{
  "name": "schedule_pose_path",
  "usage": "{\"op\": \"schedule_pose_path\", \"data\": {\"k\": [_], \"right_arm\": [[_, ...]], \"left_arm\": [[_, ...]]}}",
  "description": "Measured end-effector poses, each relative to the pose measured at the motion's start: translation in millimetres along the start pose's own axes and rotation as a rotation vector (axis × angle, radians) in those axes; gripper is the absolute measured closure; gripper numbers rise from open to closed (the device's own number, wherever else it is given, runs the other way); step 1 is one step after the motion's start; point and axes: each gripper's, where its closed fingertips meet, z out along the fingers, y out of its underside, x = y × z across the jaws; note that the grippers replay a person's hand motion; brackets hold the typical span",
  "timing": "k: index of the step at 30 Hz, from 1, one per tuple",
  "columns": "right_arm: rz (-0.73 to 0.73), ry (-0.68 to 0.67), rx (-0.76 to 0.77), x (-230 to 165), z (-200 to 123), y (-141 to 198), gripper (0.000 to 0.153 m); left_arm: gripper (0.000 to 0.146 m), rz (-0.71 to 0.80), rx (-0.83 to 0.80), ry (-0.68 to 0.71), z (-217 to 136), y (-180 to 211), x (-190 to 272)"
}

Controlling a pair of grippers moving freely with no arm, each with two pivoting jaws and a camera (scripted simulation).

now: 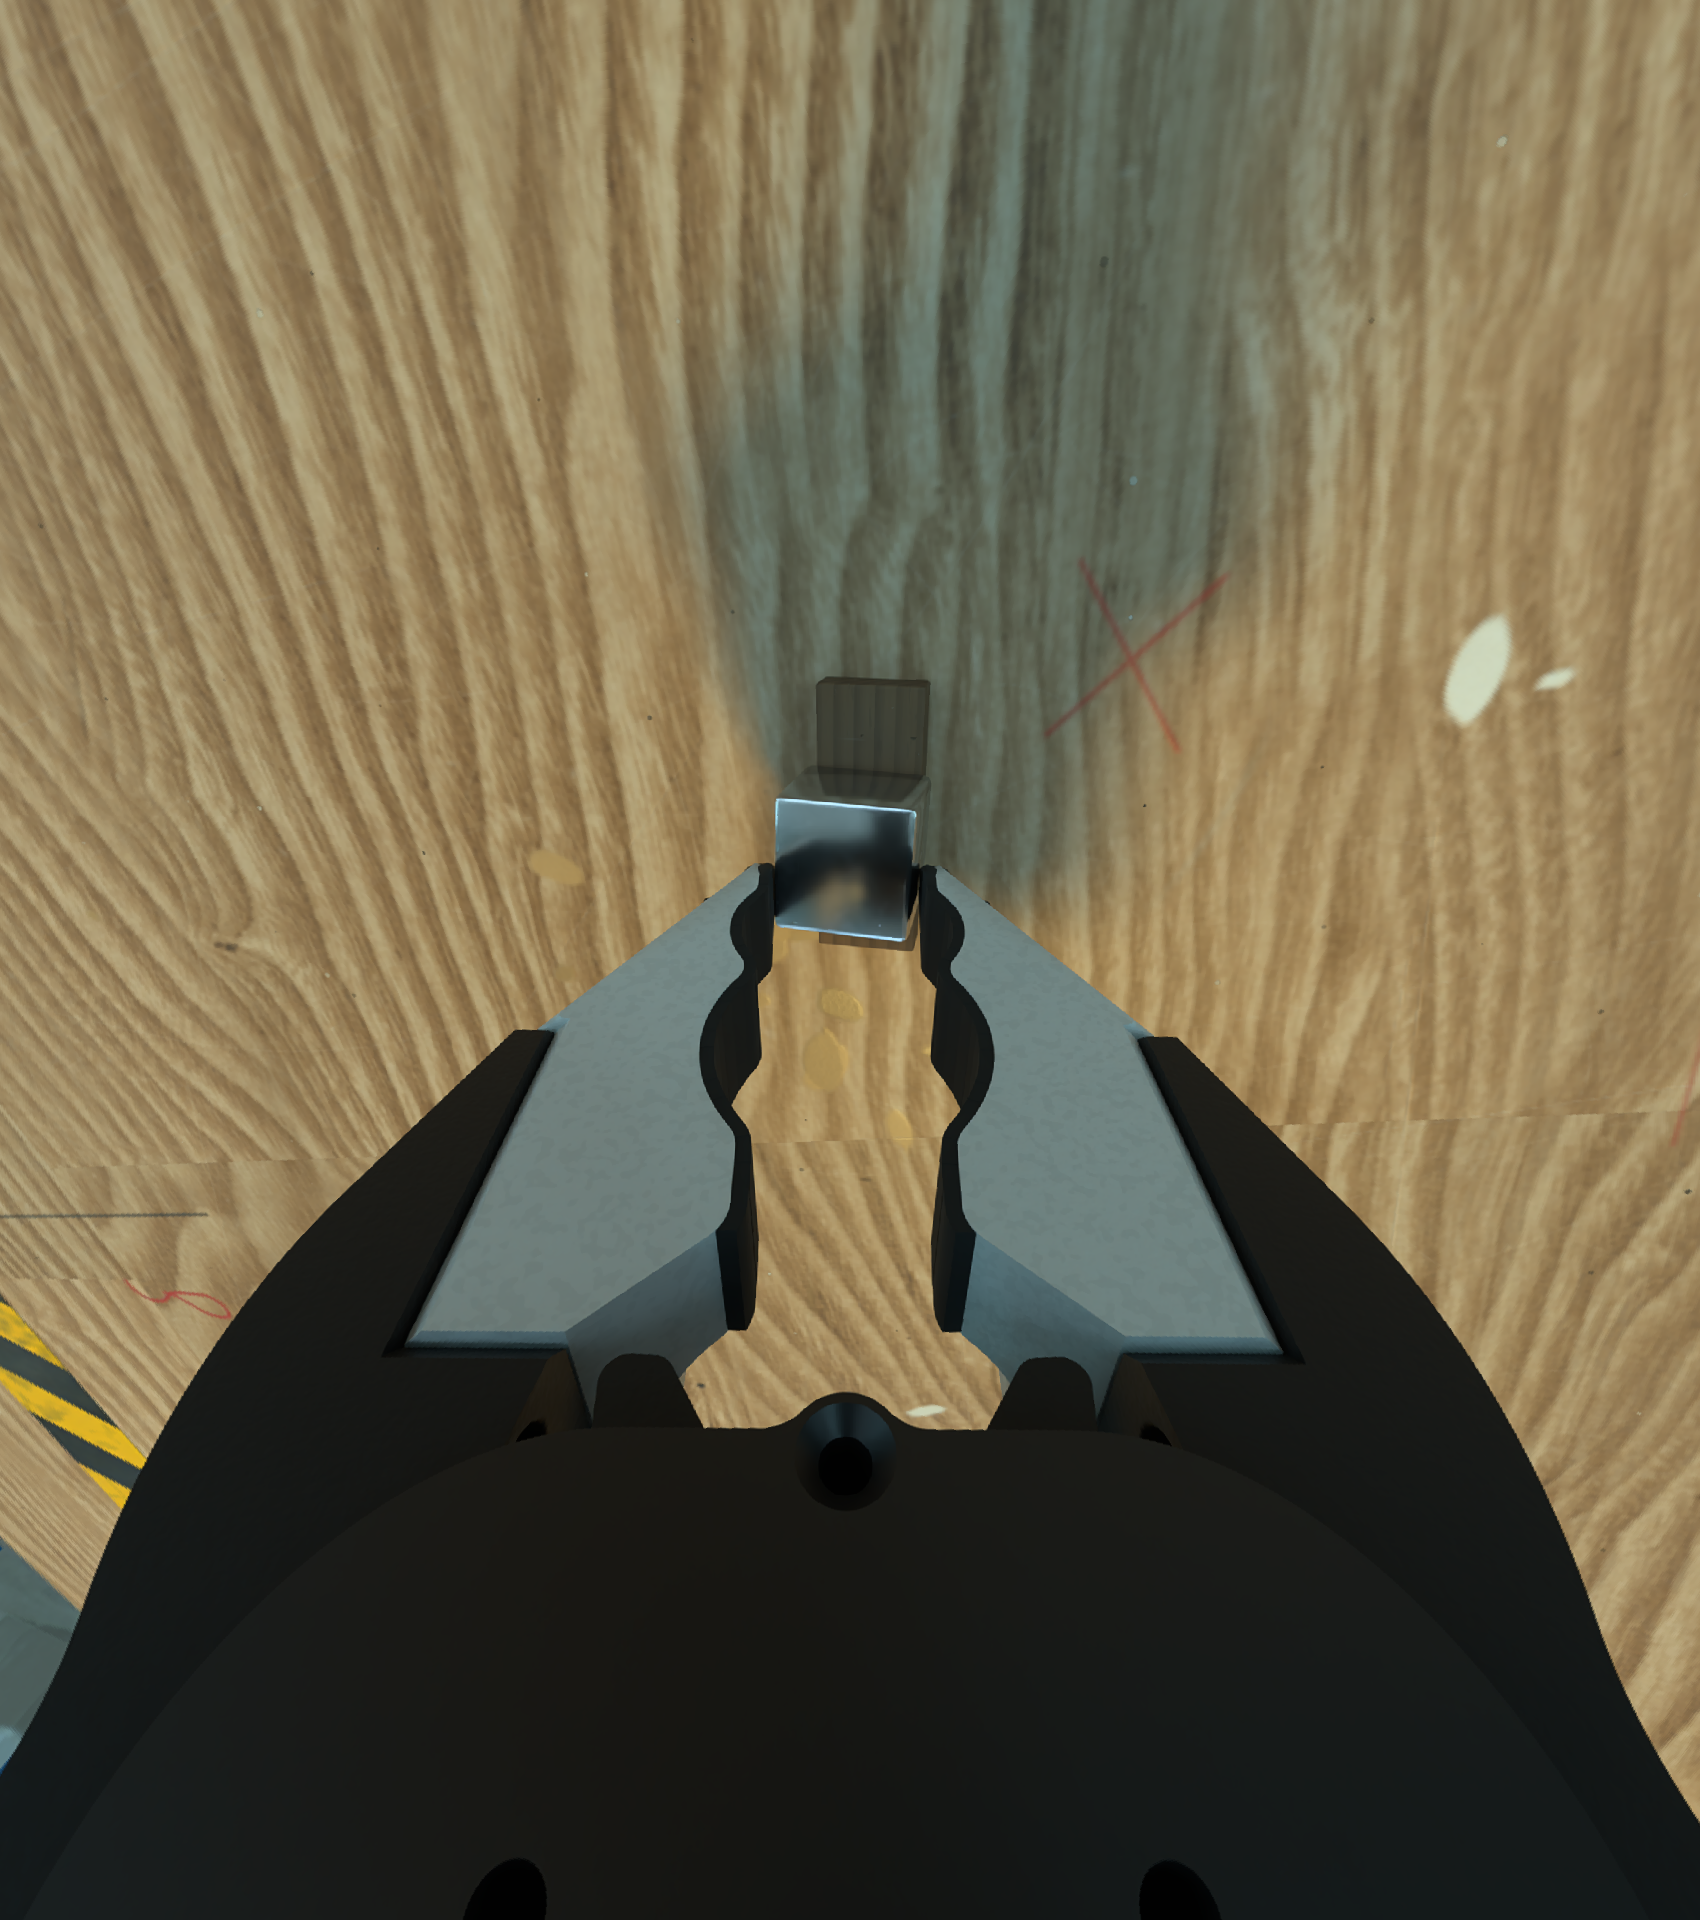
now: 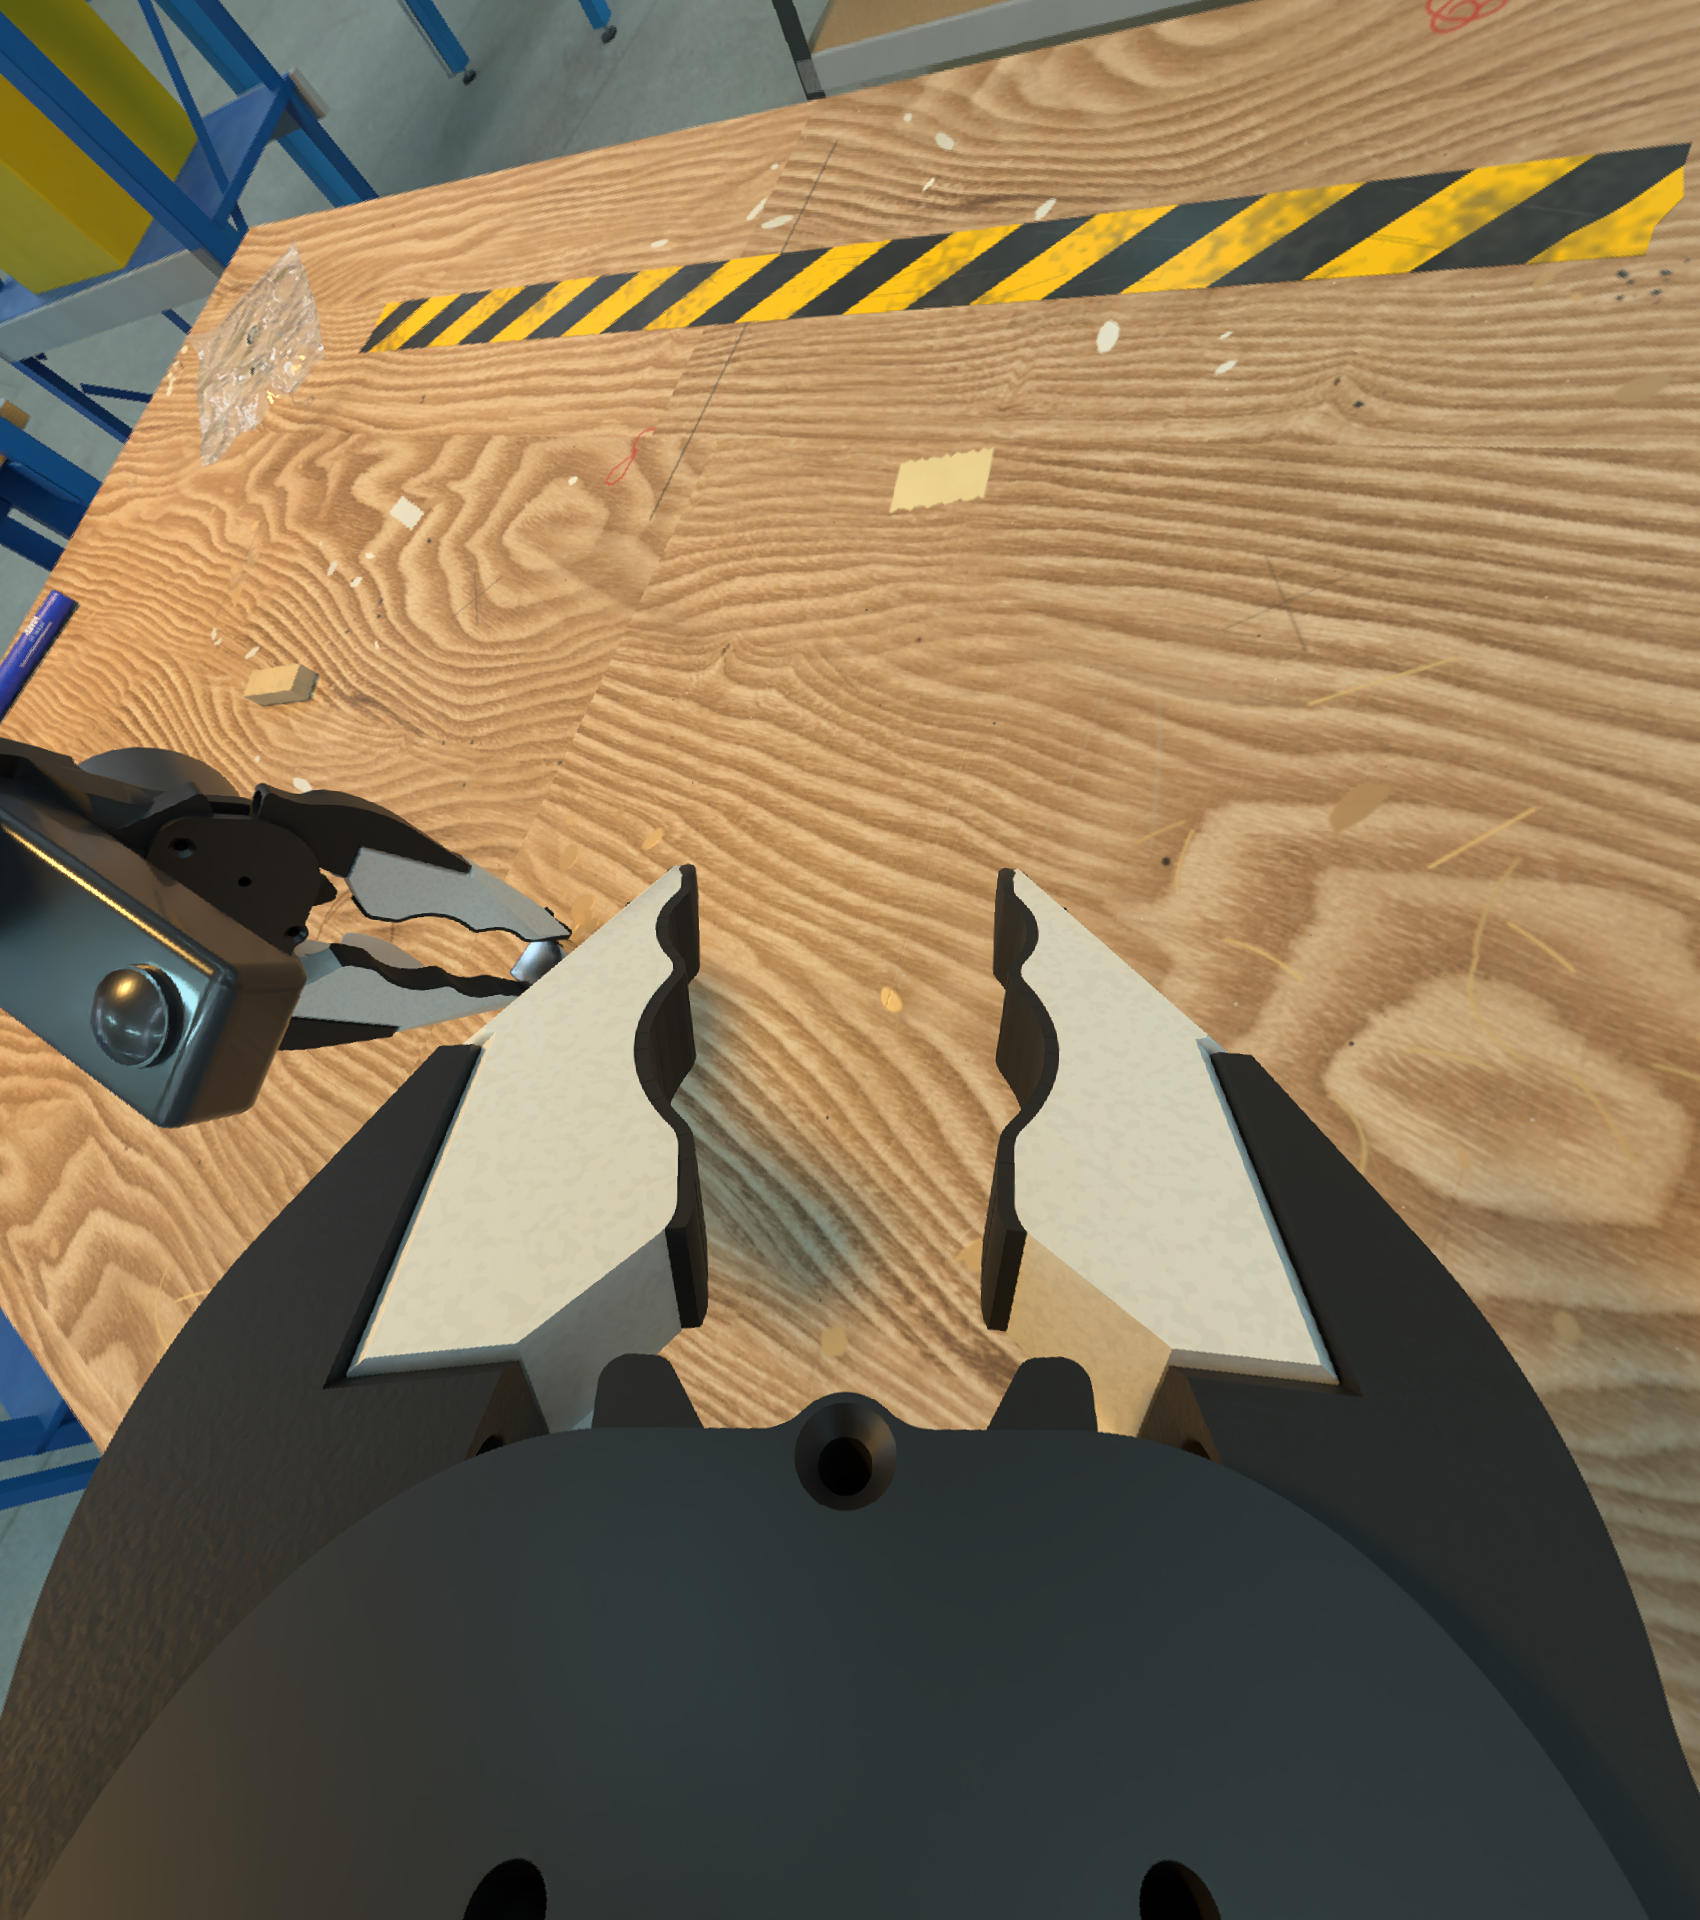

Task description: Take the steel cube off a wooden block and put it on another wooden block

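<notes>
Grained plywood workbench (image 1: pixel 306 520) below, streaked with paint flecks and a red cross mark (image 1: pixel 1132 655).

Shows the left gripper (image 1: pixel 846 883) clamped on the steel cube (image 1: pixel 844 862), pinched at the very fingertips across two opposite side faces and apparently raised off the bench. Shows a dim square shape (image 1: pixel 872 727) just beyond the cube; cannot tell whether wooden block or shadow.

Looks heavy for its size, rigid and mirror-smooth, so probably slippery against the pads. Tolerates a firm squeeze without damage. Calls for flat, square contact on parallel faces, seated deeper than the extreme tips if possible, since a tip pinch on polished metal may let it twist or slide out. Needs a level, low release onto the next block so as not to tip a light piece of wood.

From the right wrist view: shows the right gripper (image 2: pixel 846 883) spread wide apart, empty, hovering over bare bench. Catches the left gripper (image 2: pixel 472 935) side-on, with the cube (image 2: pixel 539 956) as a small glint at its tips, half hidden behind the right gripper's own finger. Reveals what the left wrist view lacks: a small wooden block (image 2: pixel 283 684) lying well apart up the bench, a long hazard stripe (image 2: pixel 1022 244), and blue racking (image 2: pixel 202 135) past the edge.

From the left wrist view alone: gives the grip itself, close and head-on.
</notes>
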Motion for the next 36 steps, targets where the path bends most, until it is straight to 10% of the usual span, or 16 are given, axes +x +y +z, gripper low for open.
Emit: {"op": "schedule_pose_path", "data": {"k": [9,16,24,30,36], "right_arm": [[0.012,0.001,-0.021,3.6,2.2,3.2,0.095],[0.023,-0.01,-0.025,6.4,3.1,5.3,0.095],[0.027,-0.02,-0.01,6.0,2.7,3.6,0.095],[0.032,-0.01,-0.026,8.7,4.5,5.8,0.095],[0.041,-0.006,-0.027,11.7,3.8,7.3,0.095]], "left_arm": [[0.108,-0.053,0.075,0.044,-5.5,-10.0,1.5],[0.097,-0.11,0.23,-0.037,-89.2,6.3,-19.2],[0.099,-0.502,0.046,-0.341,-187.1,233.7,-63.7],[0.1,-0.659,-0.186,-0.123,-122.7,373.8,-27.2],[0.1,-0.678,-0.245,-0.022,-70.1,407.4,-7.4]]}}
